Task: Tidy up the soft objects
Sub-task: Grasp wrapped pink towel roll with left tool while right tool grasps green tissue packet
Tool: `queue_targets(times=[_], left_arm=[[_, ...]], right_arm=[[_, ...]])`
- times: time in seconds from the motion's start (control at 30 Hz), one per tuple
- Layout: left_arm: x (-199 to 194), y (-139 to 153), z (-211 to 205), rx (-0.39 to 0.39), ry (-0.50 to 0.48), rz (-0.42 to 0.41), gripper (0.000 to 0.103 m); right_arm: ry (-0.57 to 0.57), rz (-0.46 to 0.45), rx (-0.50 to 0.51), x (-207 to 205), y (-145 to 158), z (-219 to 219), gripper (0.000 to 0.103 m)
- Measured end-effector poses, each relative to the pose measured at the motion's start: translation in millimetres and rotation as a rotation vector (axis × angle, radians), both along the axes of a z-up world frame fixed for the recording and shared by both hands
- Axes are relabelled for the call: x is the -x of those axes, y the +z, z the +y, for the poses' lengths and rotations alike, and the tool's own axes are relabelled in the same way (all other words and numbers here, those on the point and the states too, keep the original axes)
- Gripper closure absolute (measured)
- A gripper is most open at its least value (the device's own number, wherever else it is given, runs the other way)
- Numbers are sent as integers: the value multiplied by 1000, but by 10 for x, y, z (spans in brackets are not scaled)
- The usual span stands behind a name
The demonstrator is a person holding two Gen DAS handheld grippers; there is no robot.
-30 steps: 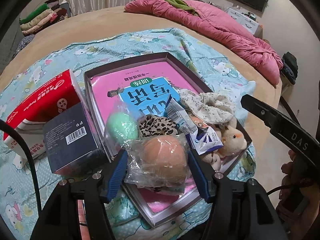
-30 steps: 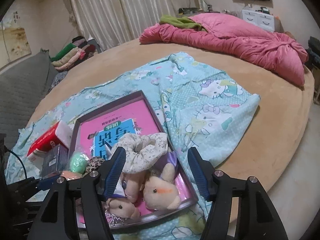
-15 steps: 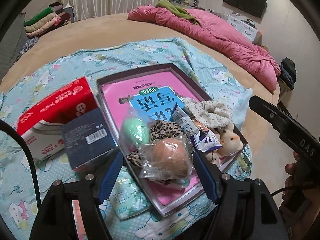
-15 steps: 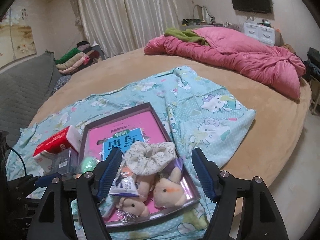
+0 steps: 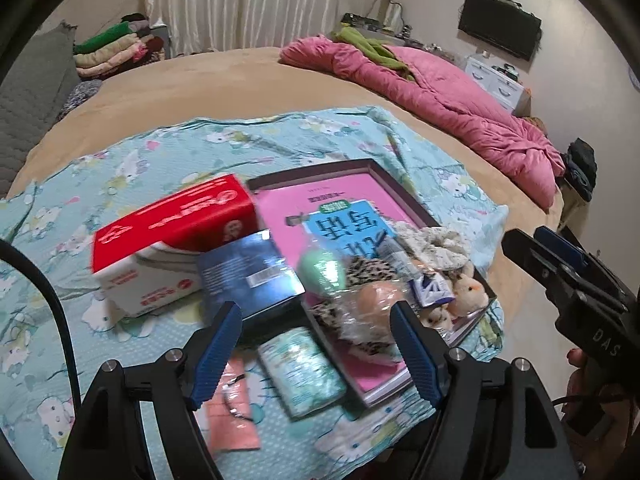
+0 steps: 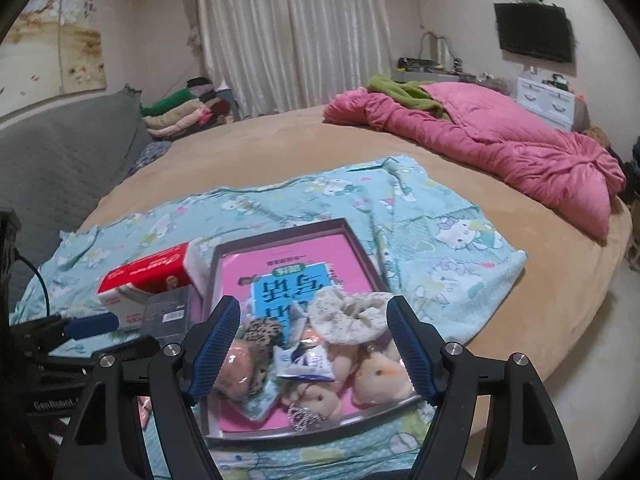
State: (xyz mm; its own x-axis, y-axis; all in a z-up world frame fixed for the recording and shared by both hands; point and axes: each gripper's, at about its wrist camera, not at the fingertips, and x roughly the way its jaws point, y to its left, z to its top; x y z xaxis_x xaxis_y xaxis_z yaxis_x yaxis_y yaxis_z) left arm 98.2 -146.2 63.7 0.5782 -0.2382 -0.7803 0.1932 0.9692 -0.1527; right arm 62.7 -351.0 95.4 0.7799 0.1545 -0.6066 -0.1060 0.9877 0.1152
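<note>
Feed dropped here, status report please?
Left claw and right claw open, empty. Soft toys and scrunchie piled in tray. Nothing blocking.

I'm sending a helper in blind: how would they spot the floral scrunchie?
On the teal cartoon-print blanket lies a dark-rimmed tray holding a pink book. The cream floral fabric scrunchie sits at the tray's crowded near end, above the plush toys; its neighbouring scrunchie is leopard-print.
</note>
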Motion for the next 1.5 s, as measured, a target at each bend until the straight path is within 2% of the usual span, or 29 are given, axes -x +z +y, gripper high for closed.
queue_targets(times=[0.27,0.53,0.73,1.03,1.17,1.23,1.33,1.4,1.43,1.5], left_arm=[[120,-90,428,5,65,31,27],[234,-418,795,2,126,112,27],[252,-701,810,11,130,183,27],[148,-1071,721,-30,144,282,27],[56,-1151,682,-15,148,308,27],[21,-1191,657,-6,145,318,29],[-28,-1258,634,-12,139,318,44],[-56,-1261,647,-19,134,309,60],[-61,-1261,676,-13,135,304,61],[-76,-1245,800,51,135,305,63]], right_arm=[[89,2,50,126,4,329,26],[221,33,99,272,-98,745,26],[315,57,174,381,-228,1045,26],[373,93,264,377,-398,1212,26],[400,111,316,363,-484,1293,26],[414,123,344,359,-534,1338,26],[435,140,409,354,-640,1432,26],[454,153,446,338,-715,1502,26],[464,158,460,333,-753,1531,26],[494,162,516,329,-845,1626,26]])
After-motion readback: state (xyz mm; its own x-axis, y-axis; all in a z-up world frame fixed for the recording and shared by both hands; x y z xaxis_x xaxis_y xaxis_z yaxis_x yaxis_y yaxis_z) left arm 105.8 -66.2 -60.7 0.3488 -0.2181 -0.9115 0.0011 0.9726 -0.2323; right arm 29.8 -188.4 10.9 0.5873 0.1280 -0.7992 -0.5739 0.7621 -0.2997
